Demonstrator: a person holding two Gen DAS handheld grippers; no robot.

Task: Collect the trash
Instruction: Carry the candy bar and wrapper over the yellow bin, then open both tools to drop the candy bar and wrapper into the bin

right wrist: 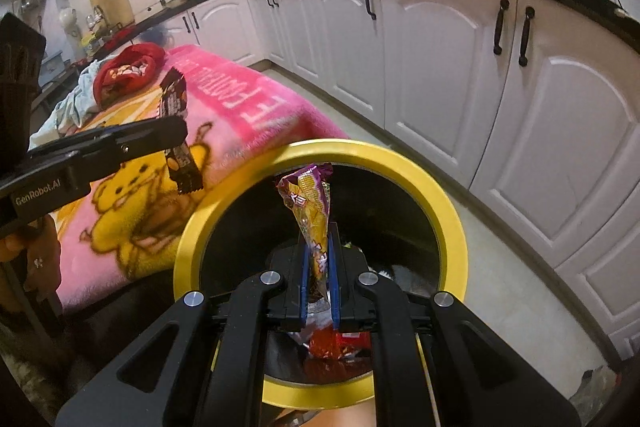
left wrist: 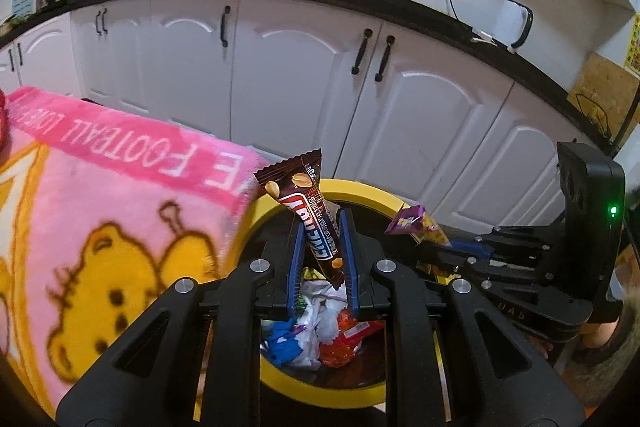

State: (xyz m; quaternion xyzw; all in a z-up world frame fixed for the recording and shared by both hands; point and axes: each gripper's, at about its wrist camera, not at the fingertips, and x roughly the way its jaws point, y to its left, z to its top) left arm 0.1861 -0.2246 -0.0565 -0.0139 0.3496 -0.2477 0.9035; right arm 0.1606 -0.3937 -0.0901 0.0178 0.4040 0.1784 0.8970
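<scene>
Left gripper [left wrist: 320,259]: lower centre of its own view, pointing downward, jaws closed on a brown bar wrapper [left wrist: 310,211]. Right gripper [right wrist: 320,267]: lower centre of its own view, angled downward, jaws clamped on a yellow-purple snack packet [right wrist: 310,203].

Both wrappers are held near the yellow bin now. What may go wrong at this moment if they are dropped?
1. The left hand-held gripper holds the brown candy bar wrapper near the yellow bin's rim, beside the pink blanket; released now, it may land outside.
2. The purple-yellow snack wrapper is thin and crumpled; it might cling to the right hand-held gripper.
</scene>
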